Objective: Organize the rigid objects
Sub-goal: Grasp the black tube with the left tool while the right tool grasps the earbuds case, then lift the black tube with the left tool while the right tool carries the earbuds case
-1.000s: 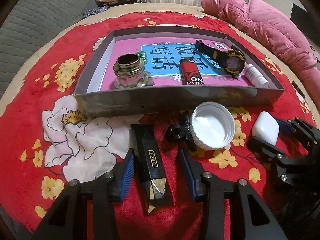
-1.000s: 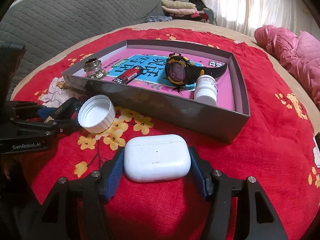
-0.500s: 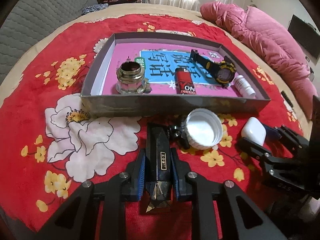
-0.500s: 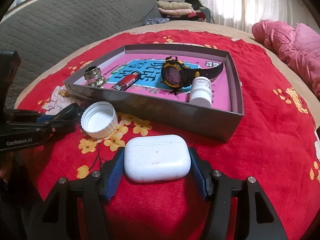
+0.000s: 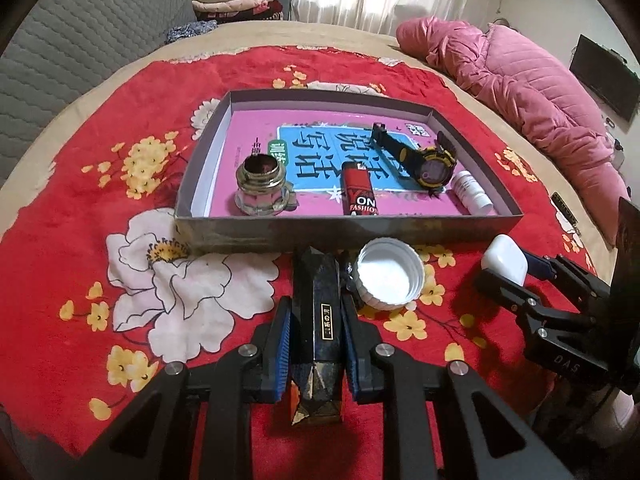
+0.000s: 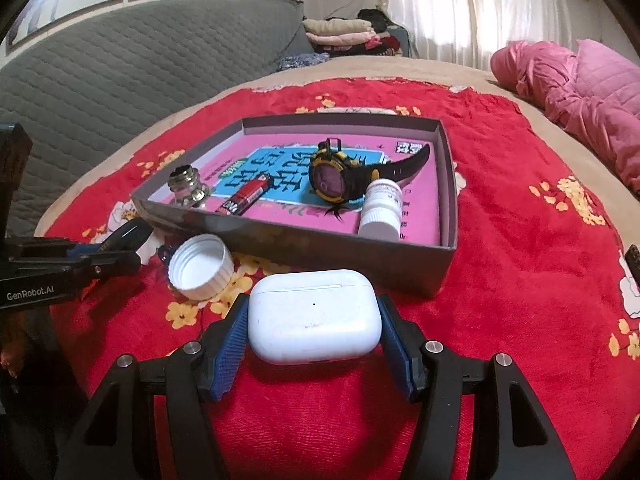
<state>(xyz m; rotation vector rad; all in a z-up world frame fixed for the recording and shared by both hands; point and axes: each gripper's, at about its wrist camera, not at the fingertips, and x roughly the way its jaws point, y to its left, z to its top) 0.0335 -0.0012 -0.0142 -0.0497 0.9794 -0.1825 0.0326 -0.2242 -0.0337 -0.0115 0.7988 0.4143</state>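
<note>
1. In my left wrist view, the left gripper [image 5: 316, 344] is clamped on a black bar [image 5: 318, 316]. Both blue pads press its long sides.
2. The black bar's long axis runs along the fingers, straight away from the camera. Its chipped, pointed end faces the camera; its far end points at the near wall of the tray [image 5: 348, 230].
3. The left gripper points steeply down at the red flowered blanket [image 5: 72, 240].
4. In my right wrist view, the right gripper [image 6: 314, 330] holds a white earbud case [image 6: 314, 316] between widely spread blue pads, one at each short end.
5. The case's long axis lies crosswise between the fingers. Its lid seam faces away from the camera, toward the tray [image 6: 448, 216].
6. The right gripper tilts down toward the blanket [image 6: 520, 280], just short of the tray's near corner.
7. A white bottle cap [image 5: 390, 276] lies open side up on the blanket between the two grippers, just before the tray. A small dark item beside it is too hidden to identify.
8. Inside the tray, near to far in the left view: a glass jar [image 5: 262, 186] at left, a red lighter [image 5: 358, 194] at centre with its long axis pointing away, a white pill bottle [image 5: 472, 192] lying at right.
9. A black and yellow watch [image 5: 432, 162] lies beyond them, its strap running diagonally to the far left.
10. Farthest: a pink quilt [image 5: 520, 92] at right.
</note>
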